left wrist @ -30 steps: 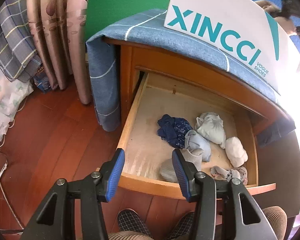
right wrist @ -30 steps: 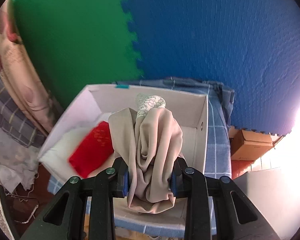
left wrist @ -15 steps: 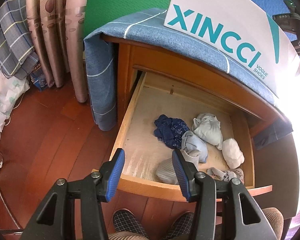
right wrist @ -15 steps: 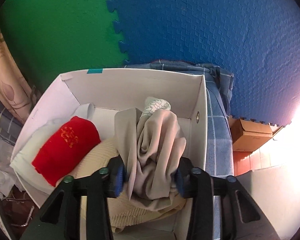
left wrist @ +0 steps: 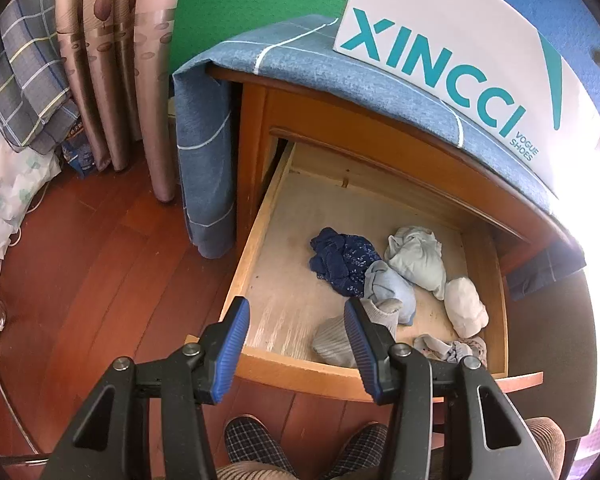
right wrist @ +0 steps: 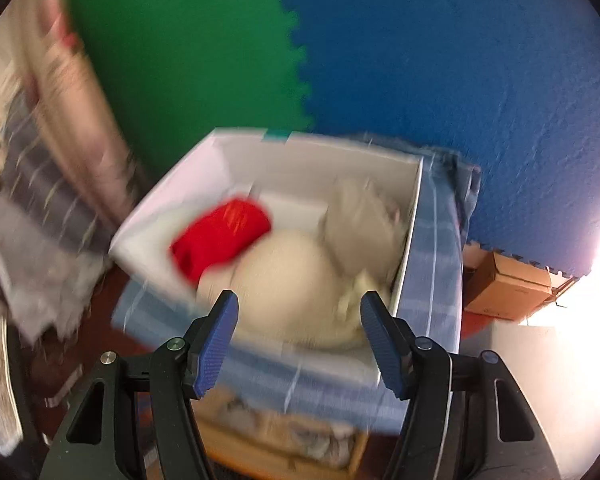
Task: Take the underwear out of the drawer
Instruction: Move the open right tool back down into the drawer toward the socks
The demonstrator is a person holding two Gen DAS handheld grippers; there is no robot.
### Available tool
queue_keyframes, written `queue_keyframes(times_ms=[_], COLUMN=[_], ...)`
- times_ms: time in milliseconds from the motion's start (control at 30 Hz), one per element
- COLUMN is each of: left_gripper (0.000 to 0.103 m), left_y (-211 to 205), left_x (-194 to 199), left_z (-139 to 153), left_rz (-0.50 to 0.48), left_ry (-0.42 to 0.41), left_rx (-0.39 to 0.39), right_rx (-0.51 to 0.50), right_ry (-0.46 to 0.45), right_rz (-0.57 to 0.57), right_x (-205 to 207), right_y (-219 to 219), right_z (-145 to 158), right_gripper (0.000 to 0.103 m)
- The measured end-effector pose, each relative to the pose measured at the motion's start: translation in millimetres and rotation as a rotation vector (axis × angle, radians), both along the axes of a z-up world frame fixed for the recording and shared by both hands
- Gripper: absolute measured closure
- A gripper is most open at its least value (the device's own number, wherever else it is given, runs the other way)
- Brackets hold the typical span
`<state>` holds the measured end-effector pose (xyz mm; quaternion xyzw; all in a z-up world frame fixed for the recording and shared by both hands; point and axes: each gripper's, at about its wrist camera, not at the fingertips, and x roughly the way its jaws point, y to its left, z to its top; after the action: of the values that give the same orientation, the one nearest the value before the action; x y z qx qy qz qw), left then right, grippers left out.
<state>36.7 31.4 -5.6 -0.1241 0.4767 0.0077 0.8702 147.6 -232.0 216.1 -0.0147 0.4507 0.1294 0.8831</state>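
Right tongs now gape empty, beige underwear dropped in box; left tongs stay open.

The drawer stands open from above, its left half bare board; bundled underwear crowds the right. The box is open-topped but nearly filled with garments.
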Motion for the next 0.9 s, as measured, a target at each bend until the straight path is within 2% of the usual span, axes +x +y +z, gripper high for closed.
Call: queue_keyframes(times_ms=[233, 367, 700, 900], left_gripper=[0.053, 0.053, 0.053, 0.053], left_y=[3, 3, 1, 3], left_x=[1, 2, 3, 4], left_z=[0, -1, -1, -3], left_rz=[0.010, 0.010, 0.010, 0.009], left_ry=[0.011, 0.015, 0.014, 0.020], left_rx=[-0.021, -0.027, -0.036, -0.060], right_rx=[-0.052, -0.119, -0.154, -0.161], right_ry=[0.212, 0.342, 0.619, 0.694], right_rz=[0.098, 0.126, 0.048, 0.008], right_x=[-63, -84, -74, -57], right_y=[-1, 3, 5, 4], right_z=[-58, -109, -238, -288], right_gripper=[0.042, 0.042, 0.042, 0.040])
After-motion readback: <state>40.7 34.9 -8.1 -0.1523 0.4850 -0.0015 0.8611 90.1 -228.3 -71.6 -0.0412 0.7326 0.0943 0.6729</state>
